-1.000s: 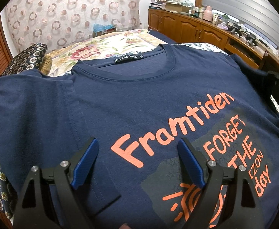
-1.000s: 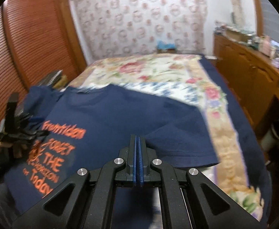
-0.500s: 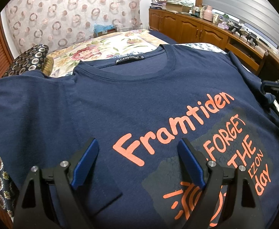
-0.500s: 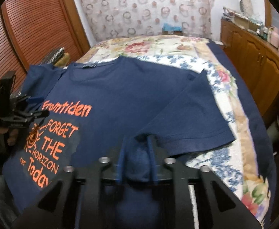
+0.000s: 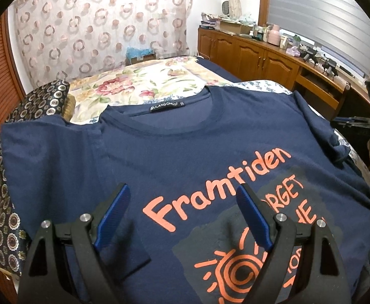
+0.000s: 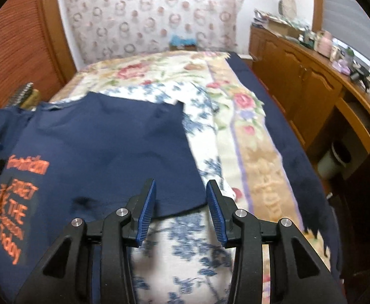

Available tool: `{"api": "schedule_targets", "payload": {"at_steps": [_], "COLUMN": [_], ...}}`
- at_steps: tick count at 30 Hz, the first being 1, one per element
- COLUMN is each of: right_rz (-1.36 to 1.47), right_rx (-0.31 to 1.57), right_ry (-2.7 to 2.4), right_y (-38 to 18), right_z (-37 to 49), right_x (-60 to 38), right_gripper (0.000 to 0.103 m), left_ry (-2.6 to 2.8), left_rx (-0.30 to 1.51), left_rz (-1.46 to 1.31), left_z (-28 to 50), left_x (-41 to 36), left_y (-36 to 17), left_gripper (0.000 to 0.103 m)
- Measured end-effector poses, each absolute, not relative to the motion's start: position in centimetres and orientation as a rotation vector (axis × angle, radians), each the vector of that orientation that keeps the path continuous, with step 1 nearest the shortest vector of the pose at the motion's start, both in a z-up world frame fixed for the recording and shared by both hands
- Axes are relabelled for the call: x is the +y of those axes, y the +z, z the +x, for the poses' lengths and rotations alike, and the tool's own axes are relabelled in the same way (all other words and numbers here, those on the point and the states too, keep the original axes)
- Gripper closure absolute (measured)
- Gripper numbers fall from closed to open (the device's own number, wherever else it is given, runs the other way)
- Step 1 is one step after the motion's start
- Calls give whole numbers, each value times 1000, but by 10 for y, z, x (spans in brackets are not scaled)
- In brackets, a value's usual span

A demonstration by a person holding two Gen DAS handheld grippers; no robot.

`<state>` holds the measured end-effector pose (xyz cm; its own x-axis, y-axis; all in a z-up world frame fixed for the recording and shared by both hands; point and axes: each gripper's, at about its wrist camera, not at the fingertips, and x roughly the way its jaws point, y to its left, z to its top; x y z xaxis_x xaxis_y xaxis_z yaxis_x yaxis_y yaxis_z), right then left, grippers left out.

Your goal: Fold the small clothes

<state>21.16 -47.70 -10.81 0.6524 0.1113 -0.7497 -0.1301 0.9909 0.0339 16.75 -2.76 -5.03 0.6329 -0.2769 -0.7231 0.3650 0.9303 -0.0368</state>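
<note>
A floral-quilted bed carries a spread navy T-shirt.

Bare floral bedspread lies right of the navy T-shirt; patterned pillow crowds its left sleeve.

The left camera sits low behind its jaws, close over the T-shirt, and looks up the bed to the curtain. The right camera looks the same way from the shirt's side edge. Both see the shirt, bed, curtain and cupboards.
</note>
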Motion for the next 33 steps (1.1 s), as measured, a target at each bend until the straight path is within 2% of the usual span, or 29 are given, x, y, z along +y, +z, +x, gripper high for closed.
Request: {"api": "schedule_targets", "payload": {"at_steps": [7,8,9,11,12,24,31,32,33], "right_rz": [-34,-44,-44,-56,-55,-64,-133,-138,-143], "right_rx": [860,857,856,862,857,750,741,745,752], "right_ry": [146,159,179,219,234,538,627,634,630], "right_y": [-120,-119,-119,-117,-116,-62,-53,-54,-55], "right_z": [213,213,213,215,216,239,264,267,270], "right_x": [-480,-478,-476,-469,-465,-369,-310,-306,-303], "right_gripper": [62,68,84,98,100,100,100,100,88], "left_ry": [-360,-357,-355,-351,-348,-303,-281,-279,-277], "left_rx": [804,806,806,806,806,787,781,782,781], "left_rz": [110,108,106,102,101,65,51,50,48], "left_z": [168,168,168,167,167,160,157,157,156], "left_x": [-27,-27,-26,-27,-26,-6,4,4,5], "left_y": [-49,-50,-50,-49,-49,-44,-42,-42,-42], "left_gripper": [17,17,17,17,17,17,17,17,17]}}
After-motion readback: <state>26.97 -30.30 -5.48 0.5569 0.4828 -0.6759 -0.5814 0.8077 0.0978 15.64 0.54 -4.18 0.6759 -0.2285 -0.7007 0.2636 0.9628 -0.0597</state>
